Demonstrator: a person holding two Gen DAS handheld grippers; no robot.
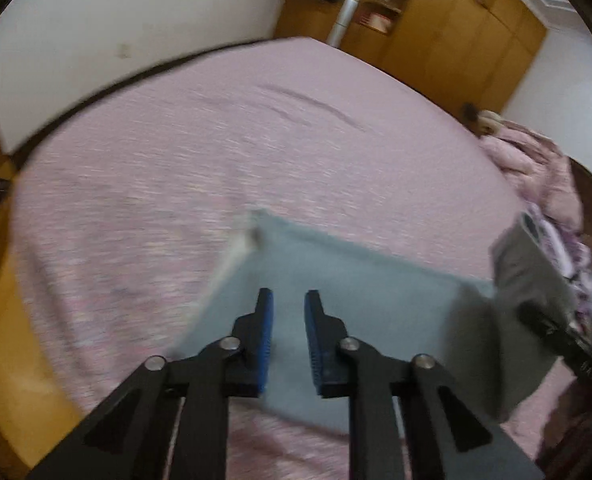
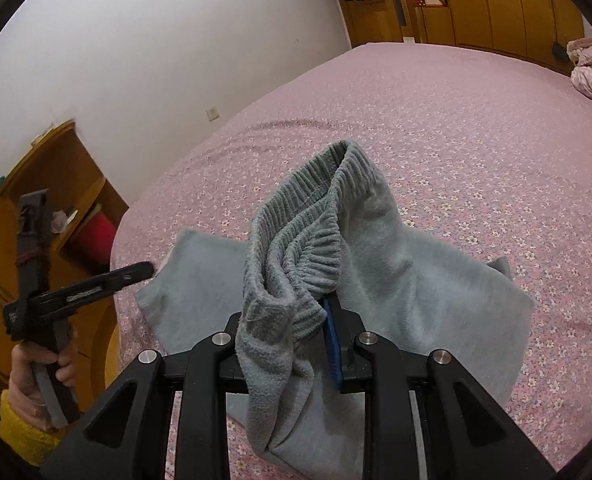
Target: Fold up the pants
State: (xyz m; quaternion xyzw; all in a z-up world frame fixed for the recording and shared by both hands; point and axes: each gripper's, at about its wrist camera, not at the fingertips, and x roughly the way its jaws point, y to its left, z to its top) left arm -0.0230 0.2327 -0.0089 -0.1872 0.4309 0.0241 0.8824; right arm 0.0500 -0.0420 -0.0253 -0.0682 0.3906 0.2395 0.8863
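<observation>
Two grippers over grey pants (image 2: 395, 280): right gripper (image 2: 292, 320) clamping ribbed waistband, left gripper (image 1: 288, 300) seemingly empty, fingers apart.

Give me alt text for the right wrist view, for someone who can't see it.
The right gripper is clamped on the ribbed waistband of grey fleece pants, lifting it above a pink flowered bedspread. At left, a hand holds the left gripper beside the pants.

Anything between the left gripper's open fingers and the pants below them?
No. In the left wrist view the left gripper hangs open over the grey pants, nothing between the fingers but bare fabric behind the gap. The view is blurred.
</observation>
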